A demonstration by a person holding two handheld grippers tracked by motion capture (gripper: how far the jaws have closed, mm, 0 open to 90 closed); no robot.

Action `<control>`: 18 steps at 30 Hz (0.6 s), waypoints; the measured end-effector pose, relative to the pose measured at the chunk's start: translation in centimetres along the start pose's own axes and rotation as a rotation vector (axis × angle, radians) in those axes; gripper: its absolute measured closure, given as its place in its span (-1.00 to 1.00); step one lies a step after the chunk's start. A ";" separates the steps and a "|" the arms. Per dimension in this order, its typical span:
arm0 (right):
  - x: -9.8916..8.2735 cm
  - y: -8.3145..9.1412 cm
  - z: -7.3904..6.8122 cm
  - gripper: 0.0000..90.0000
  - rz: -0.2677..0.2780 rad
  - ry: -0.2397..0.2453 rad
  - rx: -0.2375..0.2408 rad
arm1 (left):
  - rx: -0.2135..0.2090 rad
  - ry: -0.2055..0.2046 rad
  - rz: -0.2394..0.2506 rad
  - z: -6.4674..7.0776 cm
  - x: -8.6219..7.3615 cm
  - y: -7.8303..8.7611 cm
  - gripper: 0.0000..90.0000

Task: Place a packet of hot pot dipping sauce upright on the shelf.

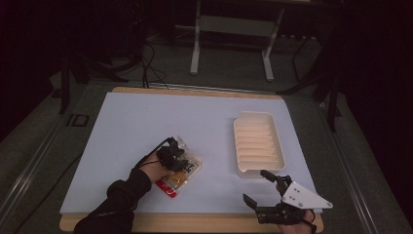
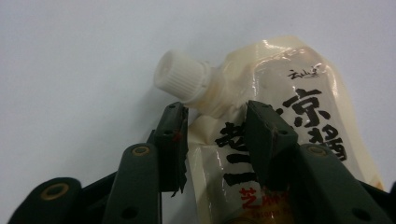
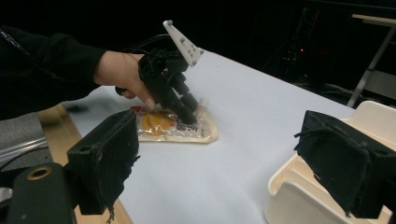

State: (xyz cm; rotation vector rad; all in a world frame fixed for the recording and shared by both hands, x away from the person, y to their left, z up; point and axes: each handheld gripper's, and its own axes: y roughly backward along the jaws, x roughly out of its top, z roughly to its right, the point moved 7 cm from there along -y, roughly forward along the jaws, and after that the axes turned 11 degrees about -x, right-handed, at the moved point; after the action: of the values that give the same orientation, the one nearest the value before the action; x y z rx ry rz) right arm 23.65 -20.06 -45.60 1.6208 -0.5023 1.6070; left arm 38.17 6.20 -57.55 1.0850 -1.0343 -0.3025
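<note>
A clear spouted pouch (image 1: 184, 174) with an orange and red print lies flat on the white mat, left of centre. In the left gripper view its white screw cap (image 2: 180, 77) points up and to the left. My left gripper (image 1: 176, 158) is down on the pouch (image 2: 285, 88), jaws either side of the part just below the spout. The left pad sits at the pouch's edge and the right jaw lies over the black lettering. My right gripper (image 1: 254, 185) hovers open near the front edge, with nothing between its jaws. From there I see the left gripper (image 3: 187, 114) on the pouch (image 3: 187, 133).
A cream ribbed tray (image 1: 253, 115) stands right of centre, just beyond my right gripper, and its near corner (image 3: 289, 196) is close in the right gripper view. The white mat (image 1: 146, 117) covers a wooden board (image 1: 195, 223). A metal stand is on the floor behind.
</note>
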 end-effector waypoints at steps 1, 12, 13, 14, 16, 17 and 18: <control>0.0 0.0 0.0 -0.73 -0.002 -0.002 0.001 | -0.012 0.010 0.005 -0.1 0.0 0.0 0.29; -0.1 -0.1 -0.1 -0.73 -0.007 -0.002 0.011 | -0.054 -0.052 0.032 0.8 -0.3 0.0 0.82; -0.1 -0.1 -0.1 -0.72 -0.008 -0.004 0.011 | -0.057 -0.053 0.033 0.8 -0.3 0.0 0.84; -0.1 -0.1 -0.1 -0.72 -0.008 -0.006 0.012 | -0.061 -0.047 0.039 0.8 -0.3 0.0 0.86; -0.1 -0.1 -0.1 -0.70 -0.009 -0.007 0.013 | -0.066 -0.053 0.039 0.8 -0.3 0.0 0.88; -0.1 -0.1 -0.1 -0.69 -0.009 -0.008 0.015 | -0.064 -0.053 0.037 0.8 -0.3 0.0 0.88; 0.0 -0.1 -0.1 -0.69 -0.009 -0.010 0.016 | -0.063 -0.057 0.036 0.8 -0.2 0.1 0.89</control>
State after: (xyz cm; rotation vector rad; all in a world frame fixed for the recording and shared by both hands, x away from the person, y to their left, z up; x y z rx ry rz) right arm 23.65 -19.94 -45.67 1.6419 -0.4877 1.6009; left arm 37.38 5.96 -57.53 1.0044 -1.0870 -0.3366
